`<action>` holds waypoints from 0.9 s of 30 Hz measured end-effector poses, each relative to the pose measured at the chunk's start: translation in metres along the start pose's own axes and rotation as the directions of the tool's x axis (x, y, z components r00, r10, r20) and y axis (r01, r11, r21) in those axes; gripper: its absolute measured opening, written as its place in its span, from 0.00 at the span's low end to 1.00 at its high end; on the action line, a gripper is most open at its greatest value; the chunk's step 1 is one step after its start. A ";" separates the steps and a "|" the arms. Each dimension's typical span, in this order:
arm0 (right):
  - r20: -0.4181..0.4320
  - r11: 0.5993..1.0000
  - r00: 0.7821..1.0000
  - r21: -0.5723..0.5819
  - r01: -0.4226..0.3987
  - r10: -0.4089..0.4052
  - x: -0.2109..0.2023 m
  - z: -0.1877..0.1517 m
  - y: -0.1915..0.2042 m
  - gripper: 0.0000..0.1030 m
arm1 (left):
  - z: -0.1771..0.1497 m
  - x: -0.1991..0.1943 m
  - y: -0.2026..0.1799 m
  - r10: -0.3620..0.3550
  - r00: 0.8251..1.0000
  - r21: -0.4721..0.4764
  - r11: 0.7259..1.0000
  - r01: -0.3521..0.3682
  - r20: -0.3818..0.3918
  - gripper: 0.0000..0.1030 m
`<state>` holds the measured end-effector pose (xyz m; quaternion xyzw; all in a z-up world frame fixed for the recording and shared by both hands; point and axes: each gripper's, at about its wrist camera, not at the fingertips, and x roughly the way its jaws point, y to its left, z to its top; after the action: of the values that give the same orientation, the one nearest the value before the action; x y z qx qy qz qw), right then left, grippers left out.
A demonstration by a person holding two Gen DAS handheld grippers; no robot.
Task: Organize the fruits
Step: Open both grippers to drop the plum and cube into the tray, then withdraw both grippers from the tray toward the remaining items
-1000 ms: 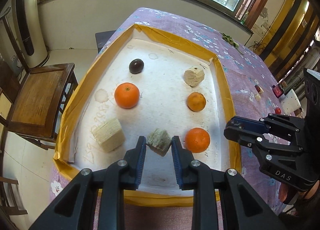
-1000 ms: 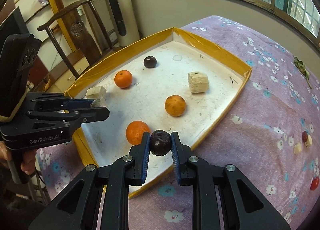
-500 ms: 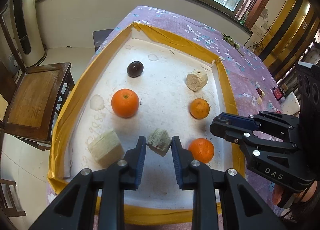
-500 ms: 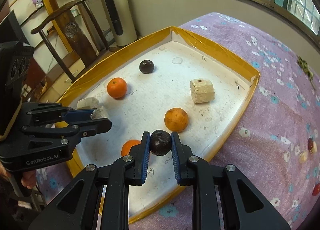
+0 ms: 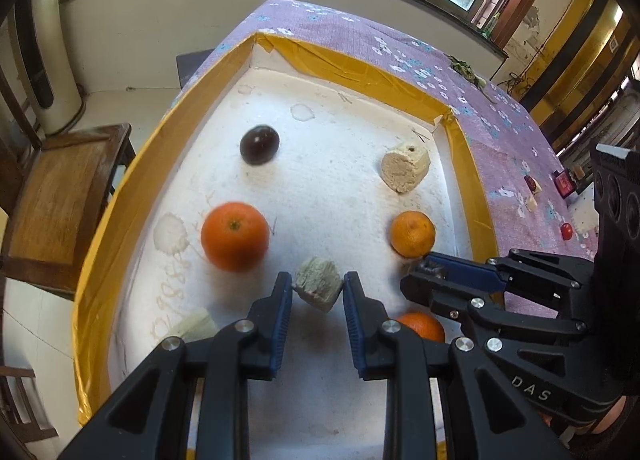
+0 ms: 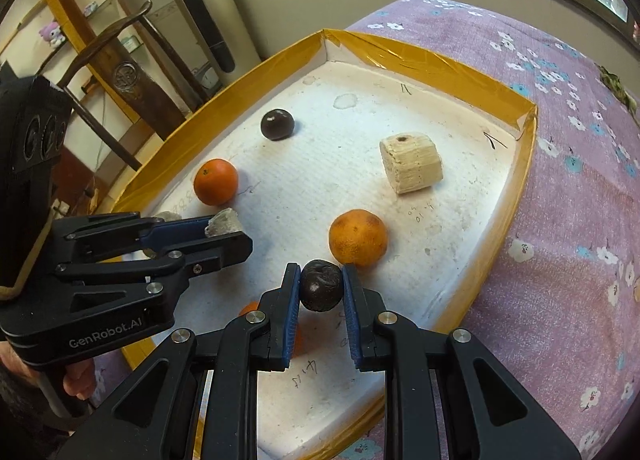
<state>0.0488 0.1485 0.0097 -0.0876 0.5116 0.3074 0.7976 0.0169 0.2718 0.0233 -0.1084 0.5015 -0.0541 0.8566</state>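
Left tongs (image 5: 316, 294) clamped on a pale chunk (image 5: 319, 289), right tongs (image 6: 321, 288) on a dark fruit (image 6: 321, 290).

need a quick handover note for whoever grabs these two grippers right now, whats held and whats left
Left gripper: shut on a greenish chunk, over the tray.
Right gripper: shut on a dark wrinkled fruit, over the tray's near side.
In the tray: three oranges, another dark fruit, a beige chunk, a pale chunk at the near left.
Done: both pieces gripped.
Left: set each down, likely beside its match.
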 end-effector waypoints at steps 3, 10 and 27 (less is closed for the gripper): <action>0.006 1.000 1.000 -0.010 0.016 -0.016 0.001 0.001 0.001 0.19 | 0.004 0.004 -0.001 0.010 1.000 0.009 1.000 -0.010 -0.006 0.28; 0.013 0.996 0.998 -0.055 0.069 -0.069 0.002 -0.002 0.004 0.19 | 0.003 0.006 -0.009 0.089 0.996 0.084 0.992 -0.090 0.010 0.28; 0.066 0.995 0.994 -0.049 0.092 -0.088 -0.041 -0.026 0.001 0.36 | -0.018 -0.022 -0.002 0.170 0.983 -0.015 0.985 -0.169 0.072 0.54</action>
<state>0.0169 0.1214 0.0333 -0.1213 0.4734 0.2869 0.8239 -0.0096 0.2720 0.0337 -0.0713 0.4774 0.0253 0.8754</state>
